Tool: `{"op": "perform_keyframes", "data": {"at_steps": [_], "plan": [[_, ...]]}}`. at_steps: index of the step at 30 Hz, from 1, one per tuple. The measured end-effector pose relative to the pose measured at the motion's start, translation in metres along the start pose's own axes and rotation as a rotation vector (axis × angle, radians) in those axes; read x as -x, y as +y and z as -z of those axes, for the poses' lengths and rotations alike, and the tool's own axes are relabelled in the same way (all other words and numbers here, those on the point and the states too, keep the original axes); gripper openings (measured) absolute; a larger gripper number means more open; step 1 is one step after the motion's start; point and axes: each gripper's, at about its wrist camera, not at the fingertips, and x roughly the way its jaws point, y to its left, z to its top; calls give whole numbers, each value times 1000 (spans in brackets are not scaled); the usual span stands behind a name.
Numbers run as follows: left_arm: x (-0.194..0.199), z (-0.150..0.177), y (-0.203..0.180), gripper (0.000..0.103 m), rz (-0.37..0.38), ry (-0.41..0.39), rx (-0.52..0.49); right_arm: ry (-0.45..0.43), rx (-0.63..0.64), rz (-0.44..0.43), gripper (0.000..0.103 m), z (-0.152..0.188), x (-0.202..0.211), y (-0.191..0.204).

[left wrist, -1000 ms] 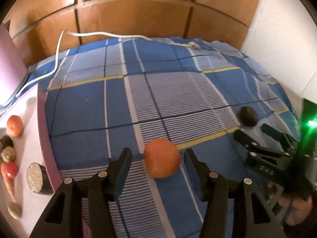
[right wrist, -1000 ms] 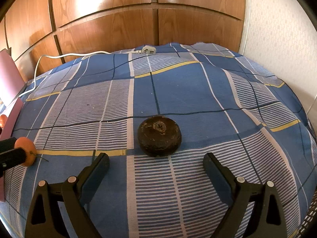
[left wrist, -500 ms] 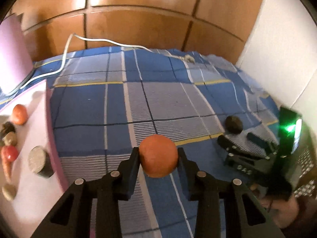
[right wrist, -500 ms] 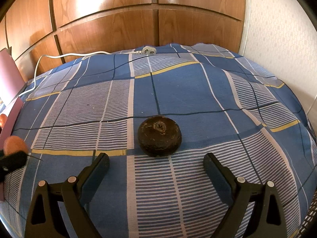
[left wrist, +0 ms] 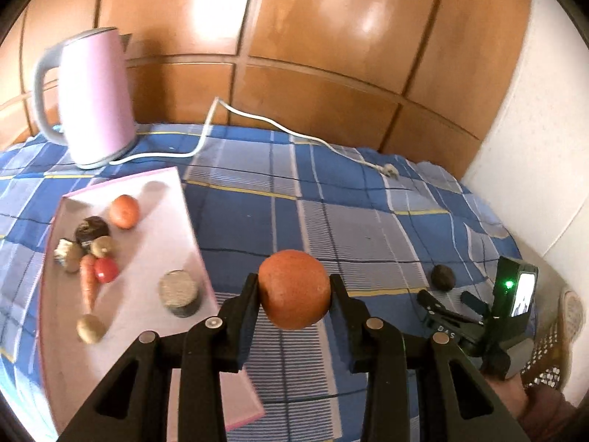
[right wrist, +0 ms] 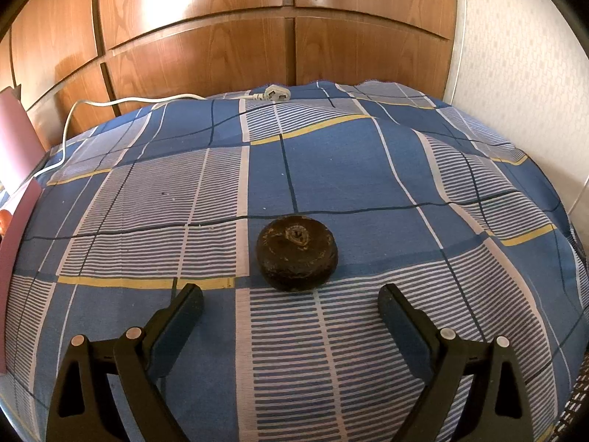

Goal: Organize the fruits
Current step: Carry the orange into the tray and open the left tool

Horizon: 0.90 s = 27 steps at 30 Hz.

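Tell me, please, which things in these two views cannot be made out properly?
- Left wrist view: the pink tray's near corner is hidden behind the left claw, shut on the orange.
- Left wrist view: the dark fruit is too small to identify.
- Left wrist view: the small items on the tray are motion-blurred.
- Right wrist view: the kettle is cut off by the left edge.

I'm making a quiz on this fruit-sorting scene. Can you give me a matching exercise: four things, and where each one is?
Things:
1. orange
2. dark round fruit
3. carrot
4. pink kettle

Places:
A. lying on the pink tray
B. standing on the bedspread by the wooden wall
C. clamped in the left gripper
D. on the bedspread before the open right gripper

Pairs: 1-C, 2-D, 3-A, 4-B
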Motion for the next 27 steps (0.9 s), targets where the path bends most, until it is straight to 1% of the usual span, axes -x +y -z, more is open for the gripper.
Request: {"op": "perform_keyframes", "data": {"at_steps": [7, 11, 13, 16, 20, 21, 23, 25, 27], "plan": [[6, 6, 23, 37, -27, 5, 56, 0, 3, 3, 97, 0, 0, 0], [10, 10, 45, 37, -52, 8, 110, 0, 3, 2, 98, 0, 0, 0], [14, 12, 63, 37, -67, 8, 152, 0, 3, 3, 98, 0, 0, 0], [23, 15, 95, 37, -110, -3, 218, 0, 3, 4, 97, 0, 0, 0], [33, 23, 146, 37, -176, -4, 340, 0, 3, 4, 98, 1, 0, 0], [33, 25, 155, 37, -183, 1, 362, 0, 3, 5, 97, 1, 0, 0], [33, 28, 166, 37, -185, 3, 388, -1, 2, 5, 98, 1, 0, 0], [29, 28, 171, 37, -187, 9, 393, -2, 2, 5, 98, 1, 0, 0], [20, 24, 169, 38, -164, 14, 385, -2, 2, 6, 98, 1, 0, 0]]}}
